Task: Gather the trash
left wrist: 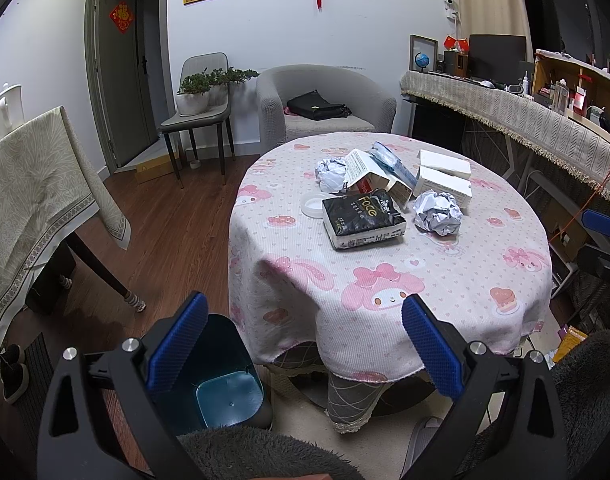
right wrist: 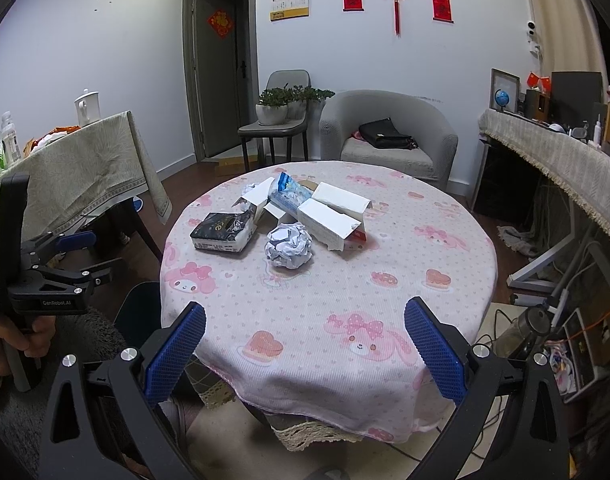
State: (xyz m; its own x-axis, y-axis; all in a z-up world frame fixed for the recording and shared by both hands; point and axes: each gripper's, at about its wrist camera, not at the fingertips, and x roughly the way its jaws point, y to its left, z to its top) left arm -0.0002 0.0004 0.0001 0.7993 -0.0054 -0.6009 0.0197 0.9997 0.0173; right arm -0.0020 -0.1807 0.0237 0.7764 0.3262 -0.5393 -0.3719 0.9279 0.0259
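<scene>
Trash lies on the round table's pink cartoon cloth (left wrist: 385,280): two crumpled paper balls (left wrist: 438,213) (left wrist: 332,174), a black tissue pack (left wrist: 363,218), an opened carton (left wrist: 363,170), a blue packet (left wrist: 393,164), two white boxes (left wrist: 443,186) and a white lid (left wrist: 313,204). A dark bin (left wrist: 225,384) with a blue inside stands on the floor left of the table. My left gripper (left wrist: 305,304) is open and empty above the table's near edge. My right gripper (right wrist: 305,308) is open too, short of the paper ball (right wrist: 289,246), pack (right wrist: 223,232) and boxes (right wrist: 333,216).
A cloth-covered table (left wrist: 37,184) stands on the left, with a grey armchair (left wrist: 325,100) holding a black bag behind. A chair with potted plants (left wrist: 197,96) is near the door. A long cluttered counter (left wrist: 525,108) runs along the right. Cables and boxes (right wrist: 577,340) lie on the right floor.
</scene>
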